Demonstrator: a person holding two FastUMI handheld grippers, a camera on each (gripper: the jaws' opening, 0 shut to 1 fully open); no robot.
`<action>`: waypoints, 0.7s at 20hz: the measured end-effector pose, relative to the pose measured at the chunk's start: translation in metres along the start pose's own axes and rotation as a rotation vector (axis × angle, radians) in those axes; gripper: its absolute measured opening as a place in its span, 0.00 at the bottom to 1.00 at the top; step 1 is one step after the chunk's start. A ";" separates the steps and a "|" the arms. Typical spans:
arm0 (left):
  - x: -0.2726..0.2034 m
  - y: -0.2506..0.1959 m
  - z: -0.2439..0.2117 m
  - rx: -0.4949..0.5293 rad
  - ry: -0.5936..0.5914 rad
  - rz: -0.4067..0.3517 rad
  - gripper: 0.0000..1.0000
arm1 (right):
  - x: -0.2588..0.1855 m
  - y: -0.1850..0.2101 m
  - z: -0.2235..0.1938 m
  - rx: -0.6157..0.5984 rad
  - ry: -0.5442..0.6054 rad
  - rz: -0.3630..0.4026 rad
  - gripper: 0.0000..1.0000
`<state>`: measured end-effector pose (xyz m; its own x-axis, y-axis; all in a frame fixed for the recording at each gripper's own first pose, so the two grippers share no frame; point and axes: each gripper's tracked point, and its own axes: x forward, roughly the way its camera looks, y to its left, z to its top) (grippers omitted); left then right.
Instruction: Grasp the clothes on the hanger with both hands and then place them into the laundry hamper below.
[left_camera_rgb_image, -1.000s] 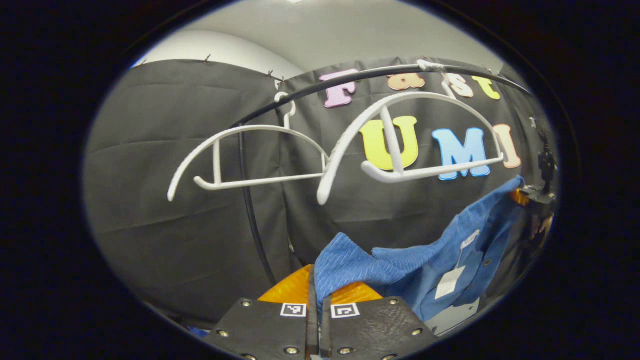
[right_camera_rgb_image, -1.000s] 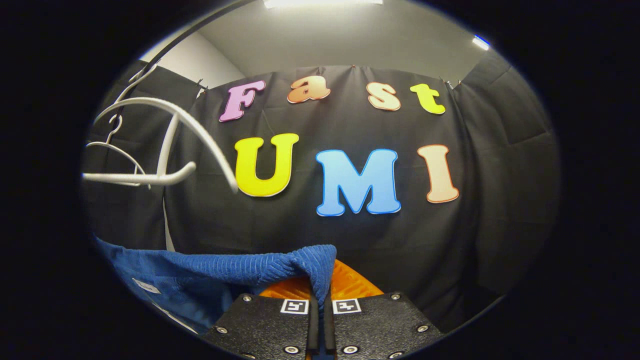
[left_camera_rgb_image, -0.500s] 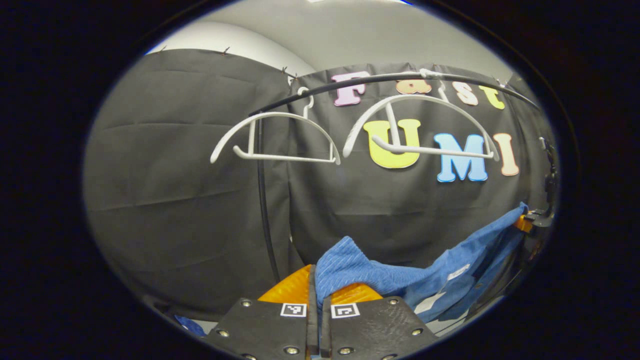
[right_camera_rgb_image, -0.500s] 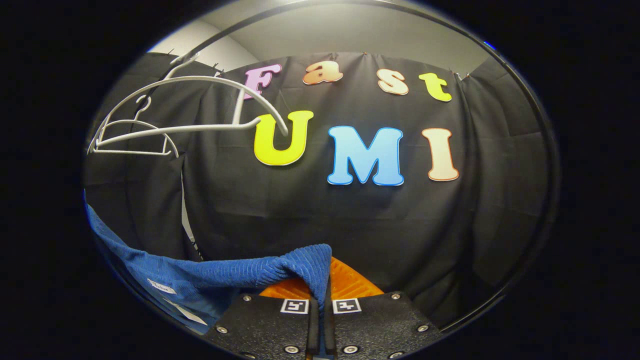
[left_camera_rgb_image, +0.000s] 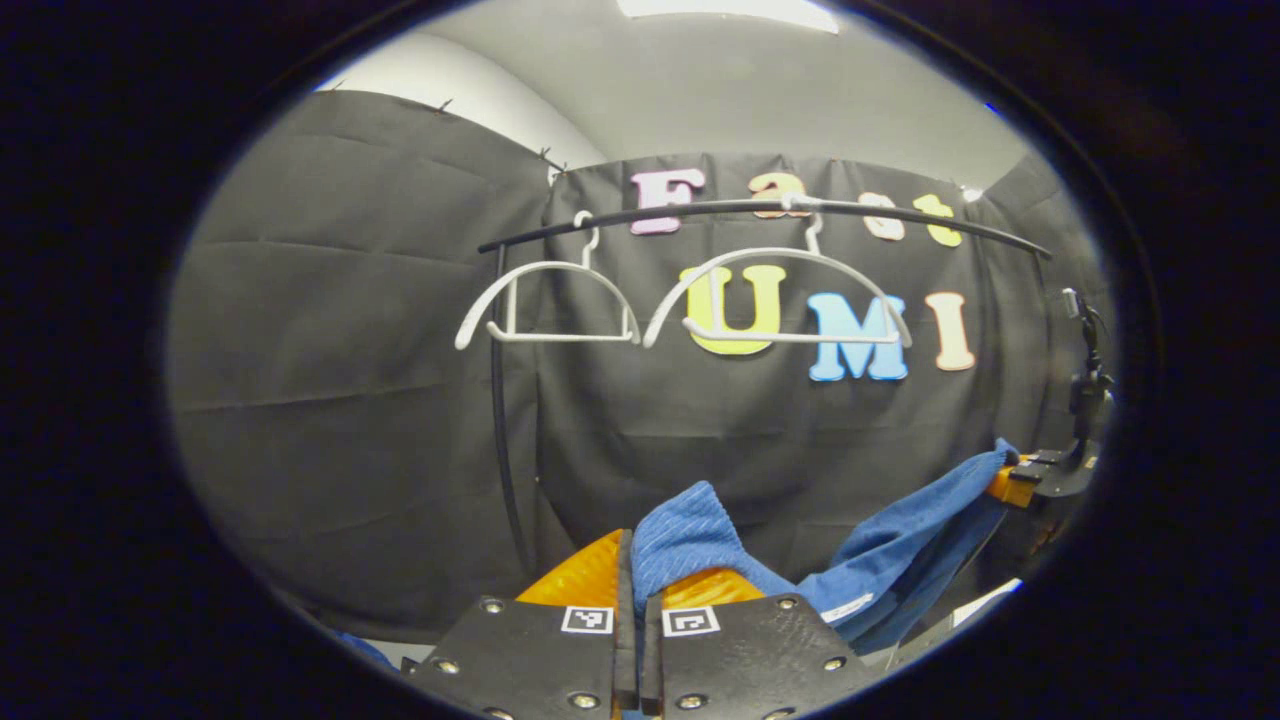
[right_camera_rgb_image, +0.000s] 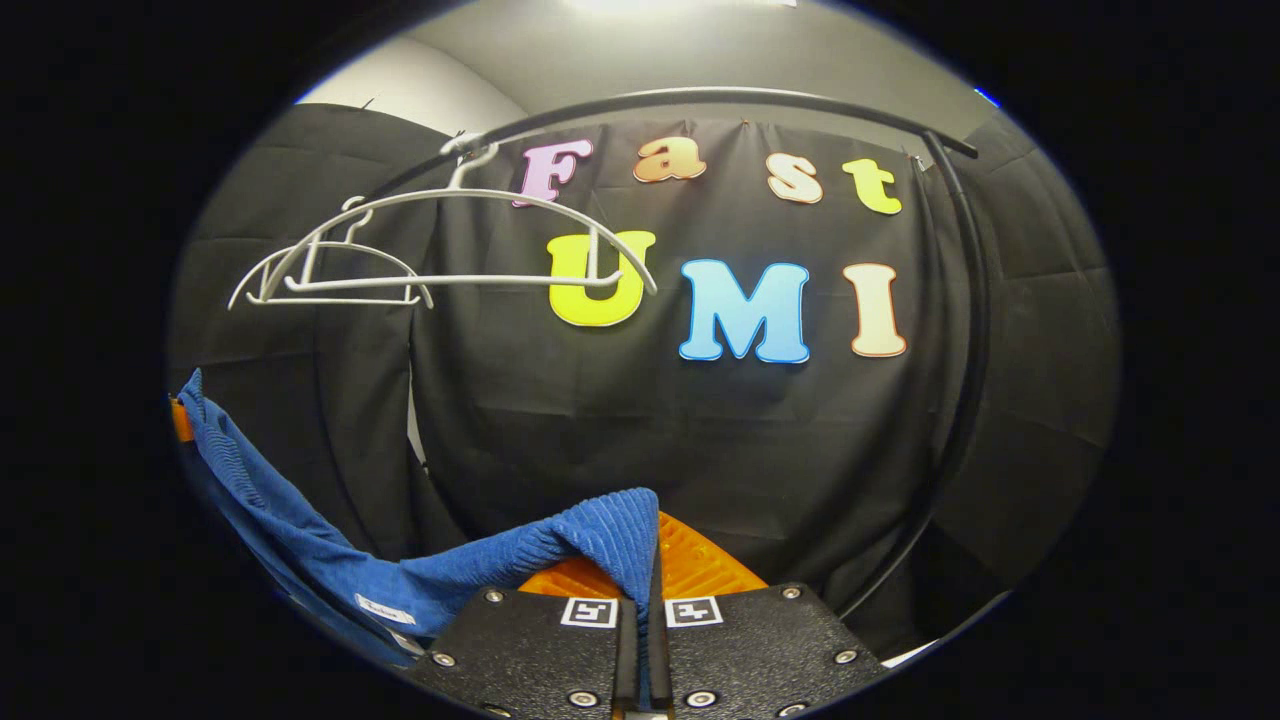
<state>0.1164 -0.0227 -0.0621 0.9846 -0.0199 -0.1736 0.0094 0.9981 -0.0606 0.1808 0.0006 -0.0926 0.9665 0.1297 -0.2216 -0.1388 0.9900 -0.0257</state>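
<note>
A blue ribbed garment (left_camera_rgb_image: 880, 560) hangs slack between my two grippers, clear of the hangers. My left gripper (left_camera_rgb_image: 628, 545) is shut on one end of it, the cloth bunching over its orange fingers. My right gripper (right_camera_rgb_image: 650, 555) is shut on the other end (right_camera_rgb_image: 600, 530), and from there the garment sags off to the left edge (right_camera_rgb_image: 250, 490). In the left gripper view the other gripper (left_camera_rgb_image: 1040, 480) shows far right, gripping the cloth. Two bare white hangers (left_camera_rgb_image: 545, 305) (left_camera_rgb_image: 780, 300) hang on the black rail (left_camera_rgb_image: 760, 208). The hamper is out of sight.
The black rail (right_camera_rgb_image: 700, 95) bends down into an upright post (right_camera_rgb_image: 965, 330) at the right of the right gripper view, with the white hangers (right_camera_rgb_image: 440, 240) at its left end. Another black post (left_camera_rgb_image: 498, 420) stands under the rail's left end. Black cloth walls close the booth behind.
Both grippers have drawn back and down from the rail with the garment still held. The hangers and rail look smaller and farther off, and the garment sags lower.
</note>
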 end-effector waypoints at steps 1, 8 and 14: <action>-0.013 -0.007 -0.002 -0.003 -0.005 -0.023 0.01 | -0.011 0.009 -0.003 0.008 0.004 0.008 0.03; -0.069 -0.051 -0.007 -0.035 -0.016 -0.183 0.05 | -0.085 0.068 0.001 0.046 0.000 0.076 0.03; -0.095 -0.086 0.039 -0.070 -0.095 -0.308 0.05 | -0.133 0.095 0.051 0.086 -0.085 0.102 0.04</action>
<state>0.0284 -0.1041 -0.0024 0.9494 -0.3110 -0.0443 0.3002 0.9397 -0.1639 0.0498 0.0806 -0.0159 0.9636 0.2302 -0.1358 -0.2214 0.9722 0.0766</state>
